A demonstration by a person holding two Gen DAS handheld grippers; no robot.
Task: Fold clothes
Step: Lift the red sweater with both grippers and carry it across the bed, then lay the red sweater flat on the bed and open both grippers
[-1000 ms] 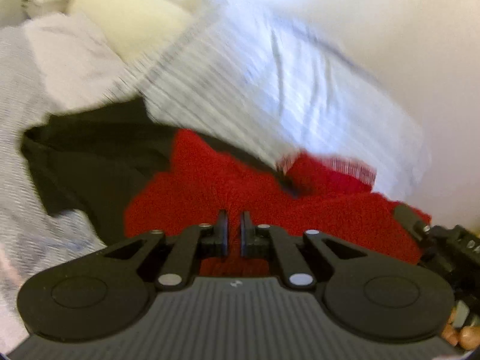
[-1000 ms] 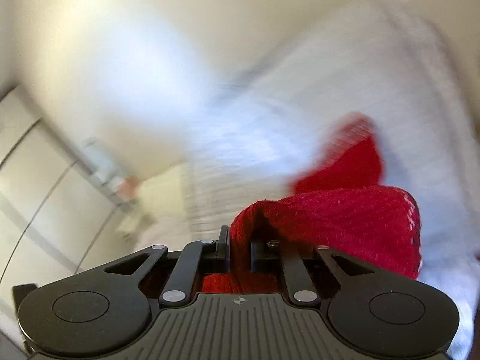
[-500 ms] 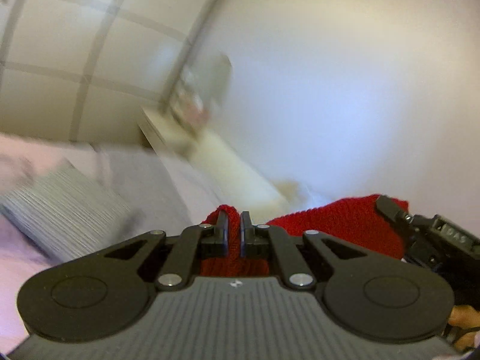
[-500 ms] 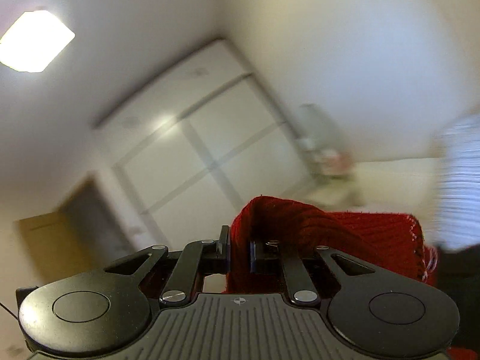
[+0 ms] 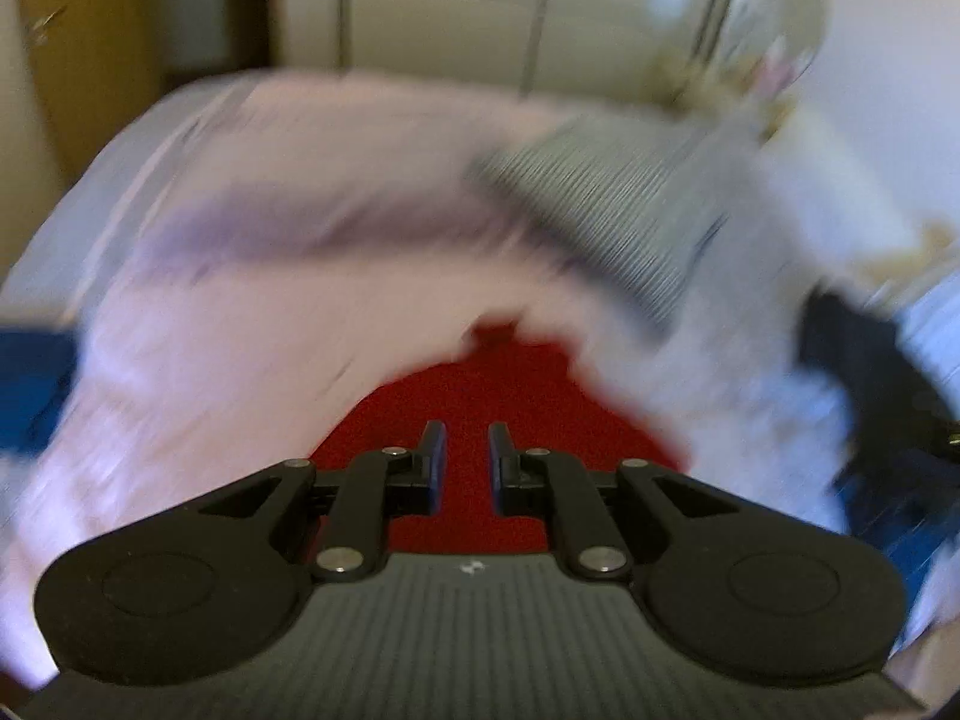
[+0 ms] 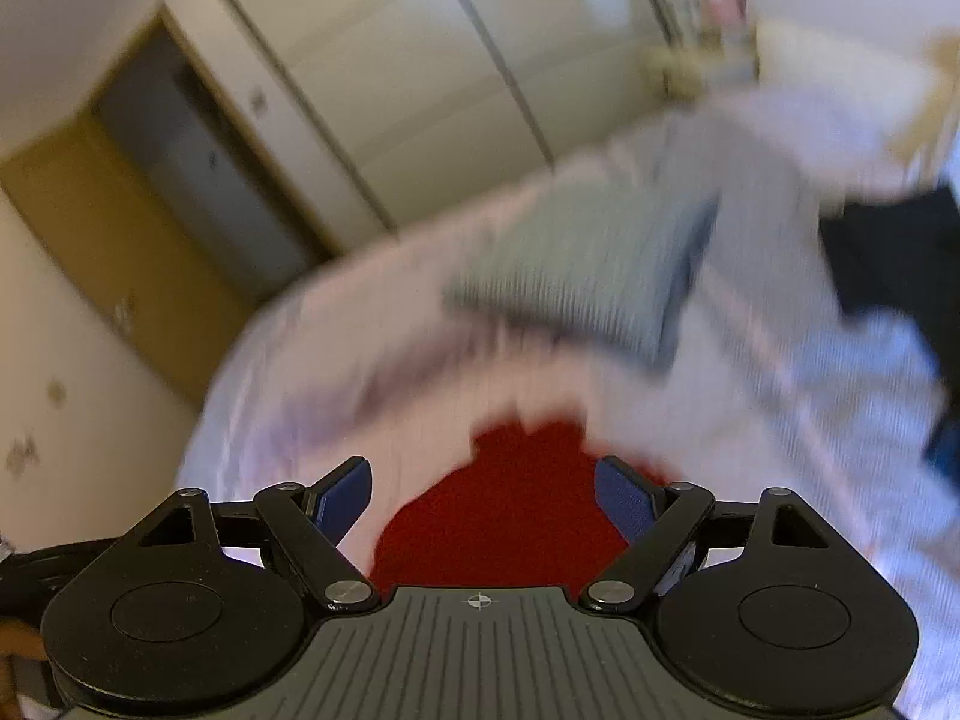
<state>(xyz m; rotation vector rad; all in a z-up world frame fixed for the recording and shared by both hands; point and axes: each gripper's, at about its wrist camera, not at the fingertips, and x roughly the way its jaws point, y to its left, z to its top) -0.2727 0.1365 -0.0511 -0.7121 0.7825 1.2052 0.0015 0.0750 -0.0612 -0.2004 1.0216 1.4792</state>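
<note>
Bed (image 6: 288, 372) edge beyond red knit (image 6: 510, 510)

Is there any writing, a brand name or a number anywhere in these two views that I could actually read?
No readable words or numbers in either view.
Left gripper: only a small pale mark on its ribbed body, no letters.
Right gripper: only a small crosshair symbol on its body, no letters.
Red garment, striped cushion, bed cover and wardrobe doors: blurred, no print to be made out.
</note>
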